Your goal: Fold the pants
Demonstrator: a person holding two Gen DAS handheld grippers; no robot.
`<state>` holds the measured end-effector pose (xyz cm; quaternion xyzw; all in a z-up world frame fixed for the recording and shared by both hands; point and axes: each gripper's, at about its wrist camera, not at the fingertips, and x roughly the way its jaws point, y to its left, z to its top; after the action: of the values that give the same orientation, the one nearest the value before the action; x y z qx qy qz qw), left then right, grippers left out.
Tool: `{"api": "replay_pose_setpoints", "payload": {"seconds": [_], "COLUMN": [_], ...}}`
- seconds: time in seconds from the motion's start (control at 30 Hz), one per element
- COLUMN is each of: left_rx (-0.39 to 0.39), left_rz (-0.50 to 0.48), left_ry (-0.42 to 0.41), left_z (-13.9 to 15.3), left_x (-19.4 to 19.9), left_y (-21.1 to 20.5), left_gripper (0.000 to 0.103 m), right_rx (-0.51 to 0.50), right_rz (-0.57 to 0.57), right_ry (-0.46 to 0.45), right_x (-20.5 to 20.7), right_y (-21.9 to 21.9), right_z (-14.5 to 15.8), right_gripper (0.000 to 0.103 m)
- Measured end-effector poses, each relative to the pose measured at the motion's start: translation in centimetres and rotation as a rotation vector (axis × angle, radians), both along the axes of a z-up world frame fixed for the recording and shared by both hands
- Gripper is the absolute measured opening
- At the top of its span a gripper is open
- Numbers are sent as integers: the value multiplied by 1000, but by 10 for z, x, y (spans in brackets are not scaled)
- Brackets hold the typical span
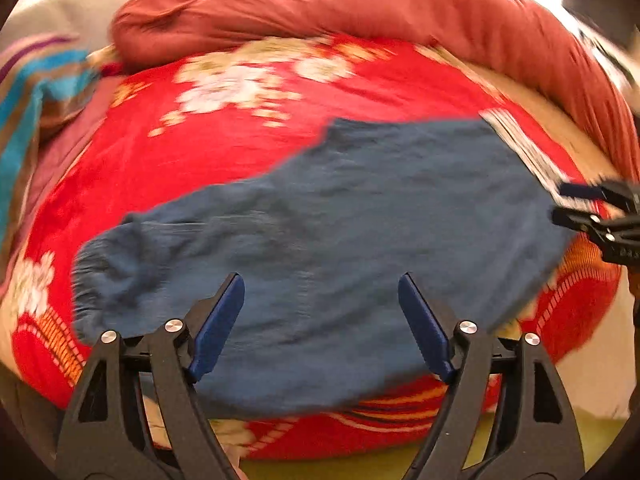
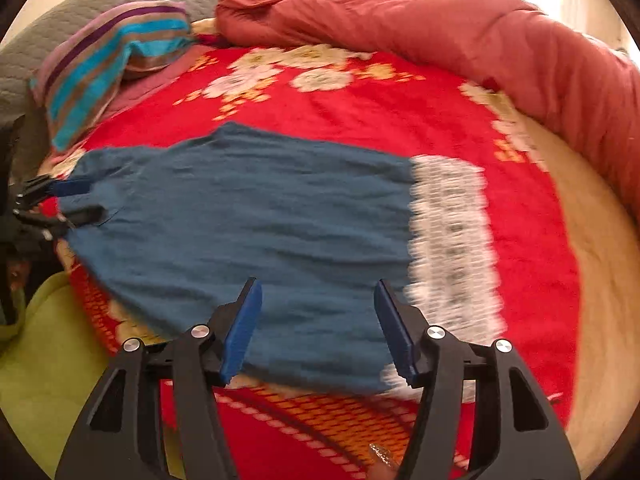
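Left gripper (image 1: 321,286) fingers wide apart over blue pants (image 1: 340,220), right gripper (image 2: 318,290) likewise, gripping nothing.

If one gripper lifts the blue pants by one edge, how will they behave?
The pants will probably hang limp: they lie flat and wrinkled on the red bedspread. They look thin, so likely light. The white patterned band at one end should drape the same way. The fabric may drag on the bedspread rather than slide cleanly.
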<state>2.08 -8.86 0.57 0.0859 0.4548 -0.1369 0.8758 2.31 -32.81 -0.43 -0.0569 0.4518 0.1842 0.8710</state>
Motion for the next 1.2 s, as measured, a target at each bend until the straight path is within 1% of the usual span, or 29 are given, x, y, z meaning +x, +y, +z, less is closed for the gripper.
{"api": "replay_pose_setpoints", "payload": {"seconds": [0.03, 0.1, 0.13, 0.17, 0.2, 0.27, 0.4, 0.47, 0.53, 0.6, 0.7, 0.73, 0.93, 0.97, 1.03, 1.1, 1.2], "left_rx": [20, 64, 87, 101, 106, 106, 82, 78, 71, 71, 65, 64, 35, 26, 11, -5, -9], "left_rz": [-21, -51, -57, -60, -61, -59, -47, -44, -45, -48, -59, -60, -61, -60, -60, -63, -69], "left_ry": [12, 42, 66, 83, 87, 92, 76, 54, 24, 4, -20, -27, -61, -69, -71, -61, -56], "left_z": [-4, -16, -23, -29, -32, -37, -32, -27, -19, -12, -4, -2, 14, 18, 21, 24, 28], "left_x": [-3, -5, -6, -8, -9, -10, -14, -18, -21, -24, -29, -29, -31, -30, -29, -26, -20], "left_y": [-8, -18, -21, -23, -23, -22, -17, -17, -17, -21, -24, -25, -31, -33, -36, -40, -49], "left_gripper": [77, 78, 78, 78, 78, 79, 79, 81, 86, 87, 91, 92, 93, 93, 93, 93, 93], "right_rx": [-5, -15, -34, -36, -15, 12, 16, 42, 75, 82, 99, 101, 130, 131, 133, 135, 125], "right_rz": [4, 8, 5, 1, -9, -17, -12, -20, -22, -24, -39, -45, -93, -101, -120, -133, -156], "right_ry": [7, 42, 63, 65, 47, 50, 57, 54, 44, 15, -4, -9, -79, -89, -112, -127, -144], "right_x": [-2, -6, -8, -10, -14, -13, -13, -15, -18, -21, -23, -23, -24, -24, -24, -23, -22], "right_y": [4, 10, 12, 12, 9, 6, 5, 1, -3, -7, -14, -17, -38, -42, -51, -58, -66], "right_z": [-3, -16, -26, -30, -33, -33, -28, -24, -17, -8, 2, 4, 23, 27, 32, 36, 38], "right_gripper": [58, 63, 64, 64, 64, 64, 64, 64, 65, 71, 74, 79, 83, 85, 92, 92, 92]}}
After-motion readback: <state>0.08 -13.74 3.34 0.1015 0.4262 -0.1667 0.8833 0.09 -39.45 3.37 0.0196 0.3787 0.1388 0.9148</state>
